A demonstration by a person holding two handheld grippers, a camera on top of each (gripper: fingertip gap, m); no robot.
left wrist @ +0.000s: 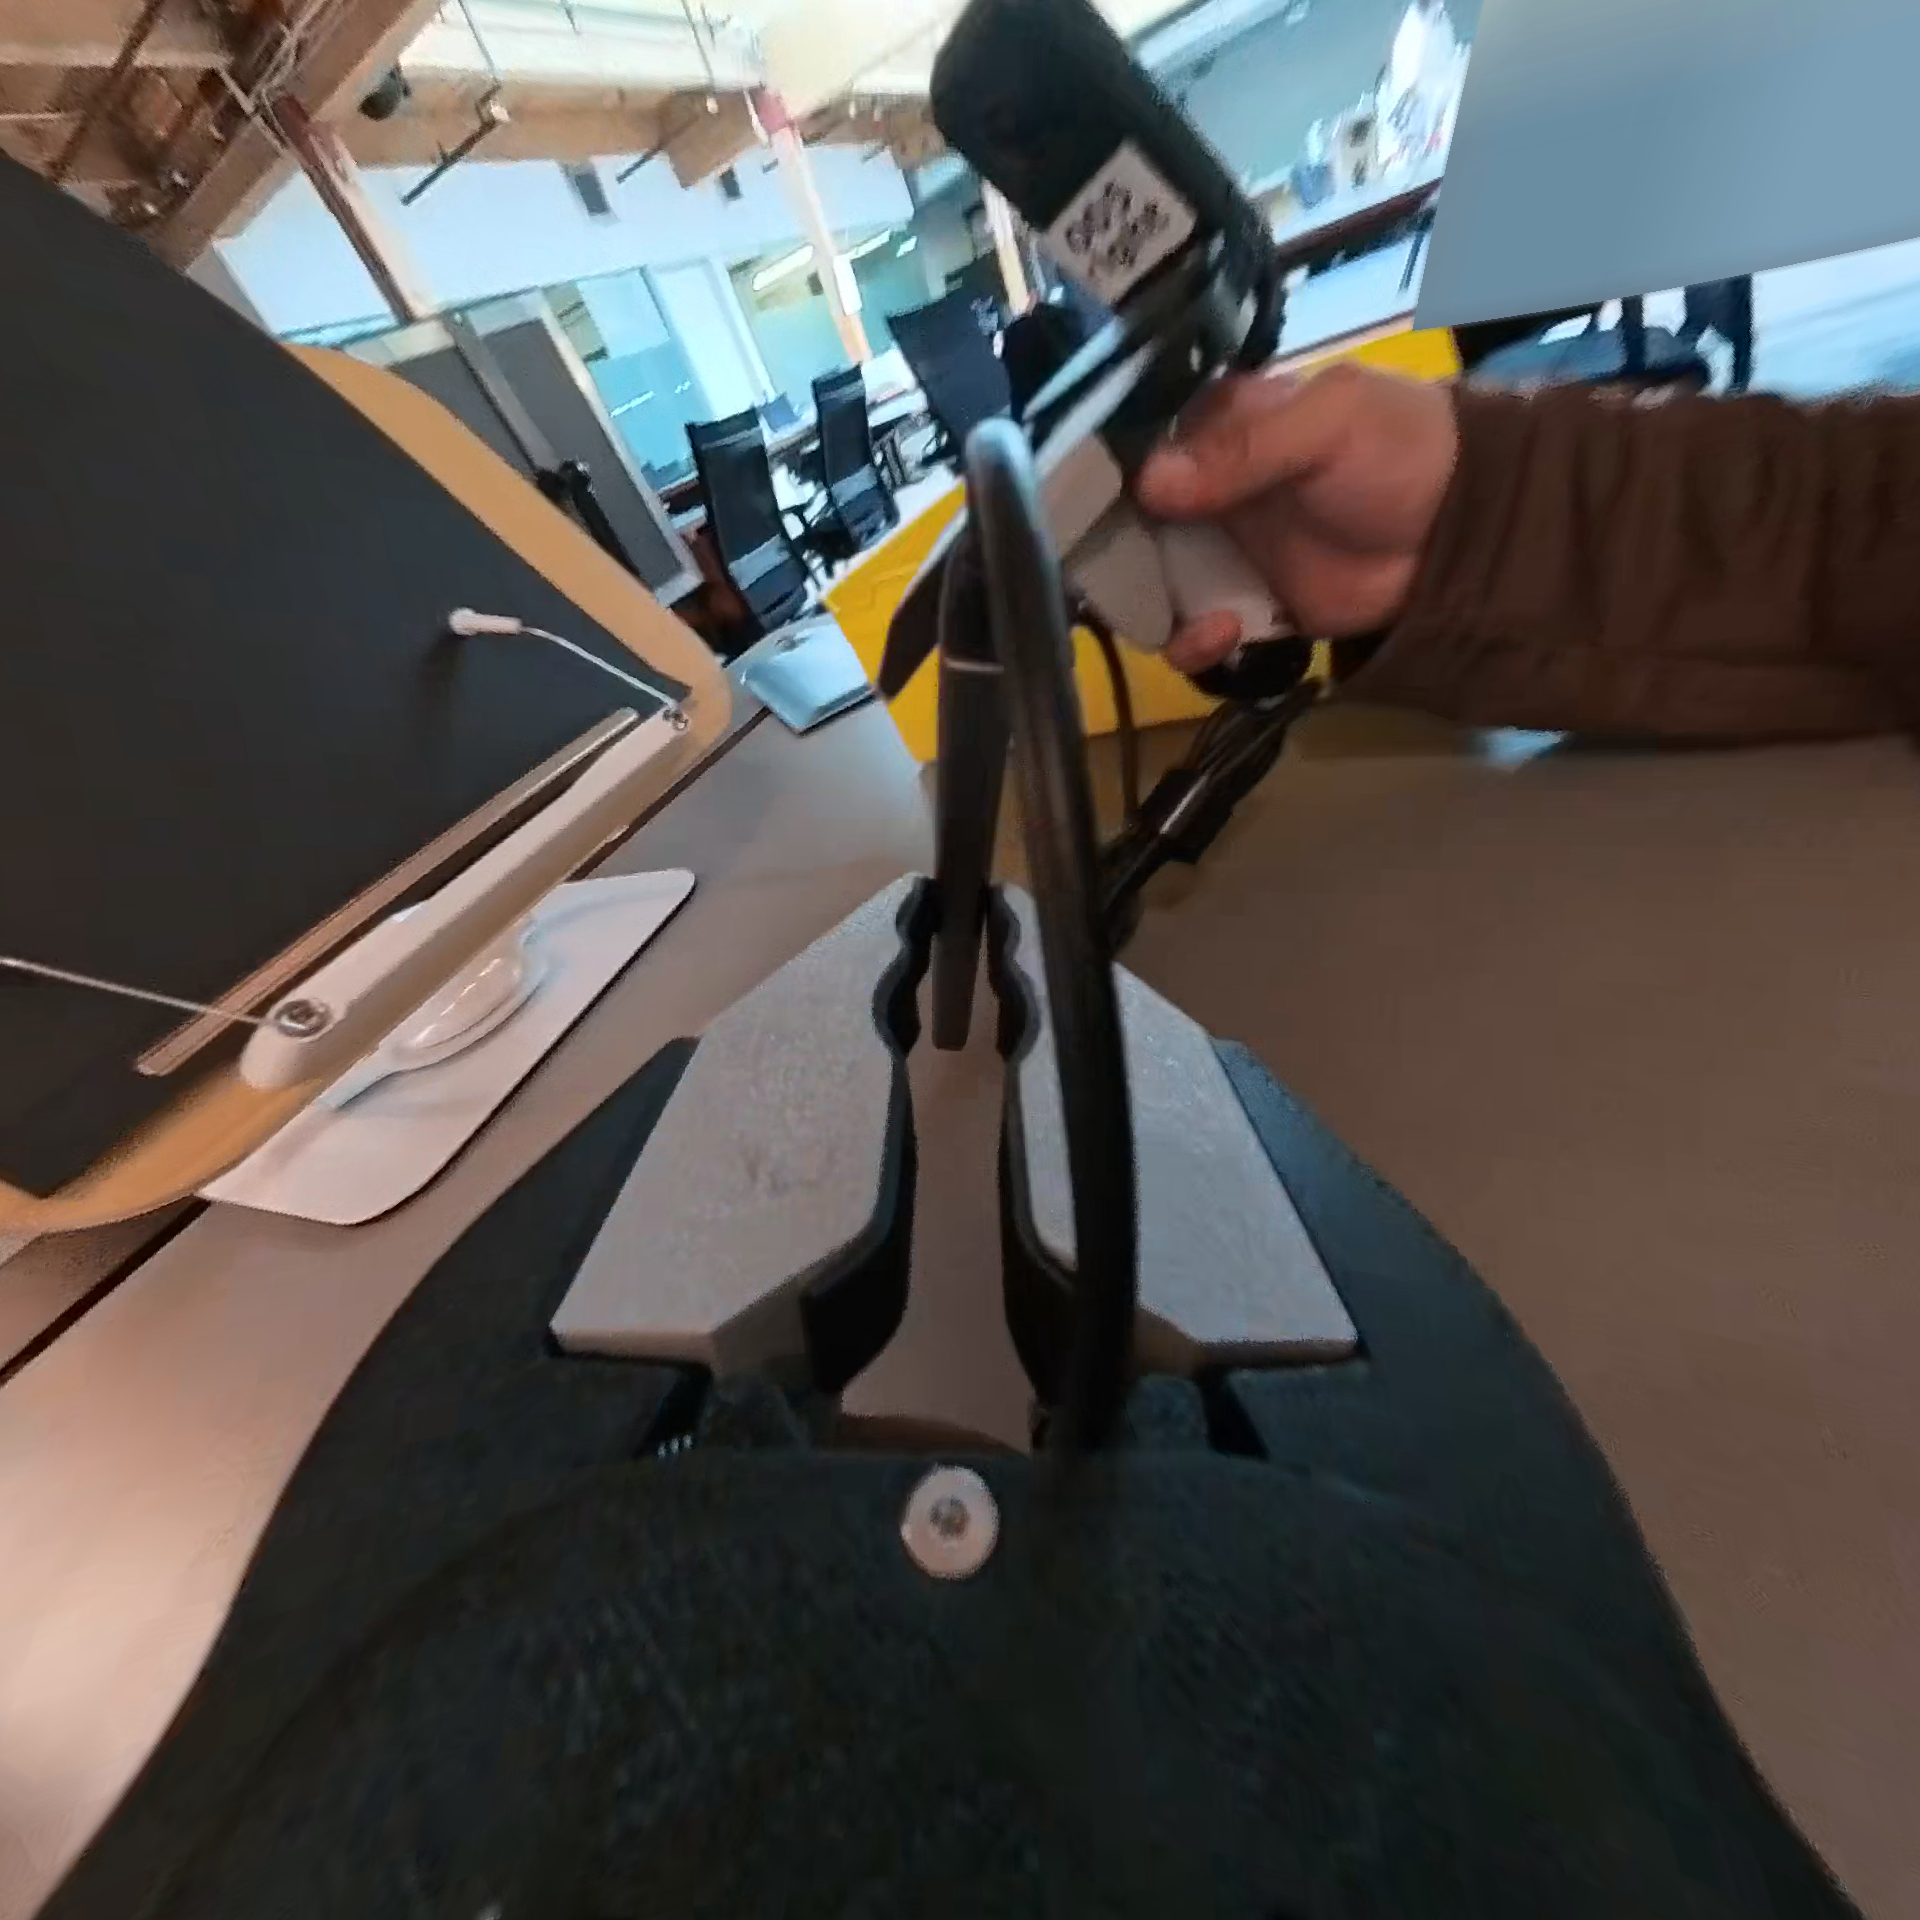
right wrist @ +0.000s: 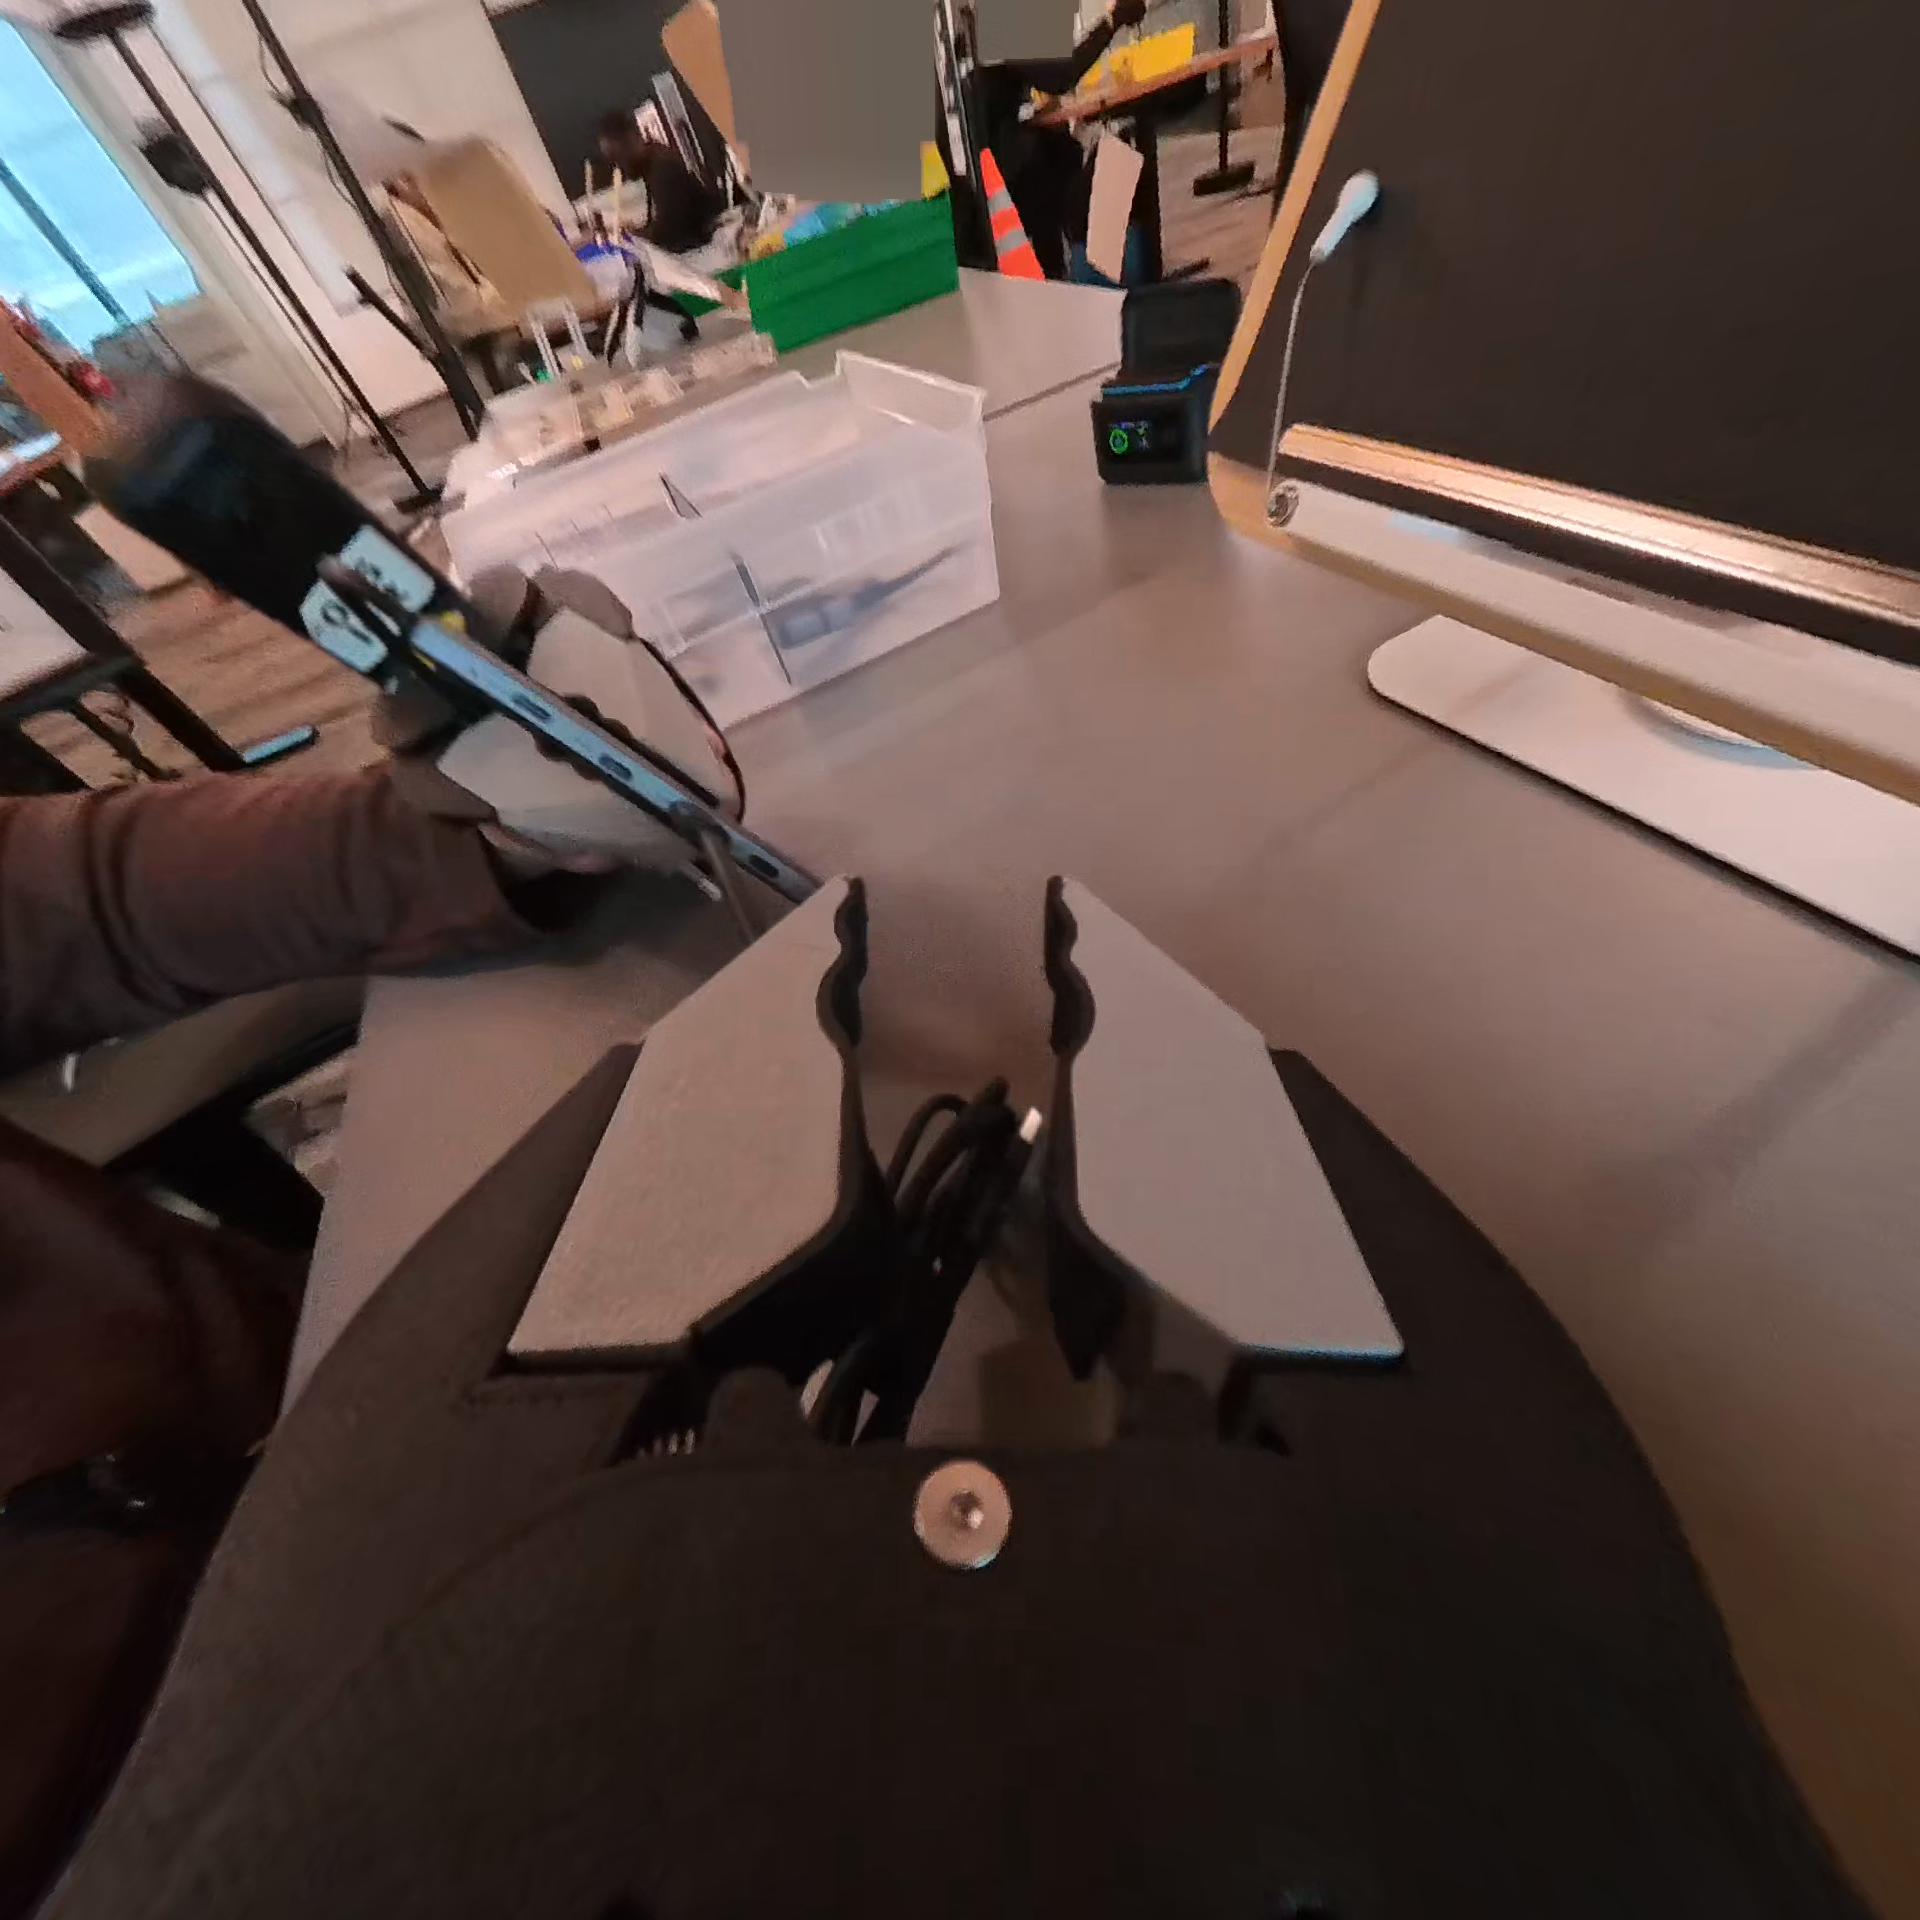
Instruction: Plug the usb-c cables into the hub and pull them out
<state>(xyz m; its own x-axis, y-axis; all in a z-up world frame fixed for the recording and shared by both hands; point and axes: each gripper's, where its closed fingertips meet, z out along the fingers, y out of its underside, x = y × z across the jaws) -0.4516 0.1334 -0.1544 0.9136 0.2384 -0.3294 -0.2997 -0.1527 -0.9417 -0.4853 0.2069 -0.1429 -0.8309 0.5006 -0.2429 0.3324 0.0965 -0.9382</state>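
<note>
The left gripper [left wrist: 958, 961] is clamped on the thin edge of the slim grey hub [left wrist: 961, 790] and holds it upright off the desk [left wrist: 1507, 1039], seemingly to turn its row of ports towards the other hand, while the hub's own black lead [left wrist: 1049, 831] arcs over beside it. The right gripper [right wrist: 951, 961] hangs with its jaws apart and nothing between them, above the loose black usb-c cable [right wrist: 951, 1174] lying on the desk, its silver plug bare. Beside the hub stands a monitor [right wrist: 1610, 260] on a white foot, beyond it a clear plastic bin [right wrist: 748, 509] and a small charger with a lit display [right wrist: 1148, 431]; nothing blocks the ports.
</note>
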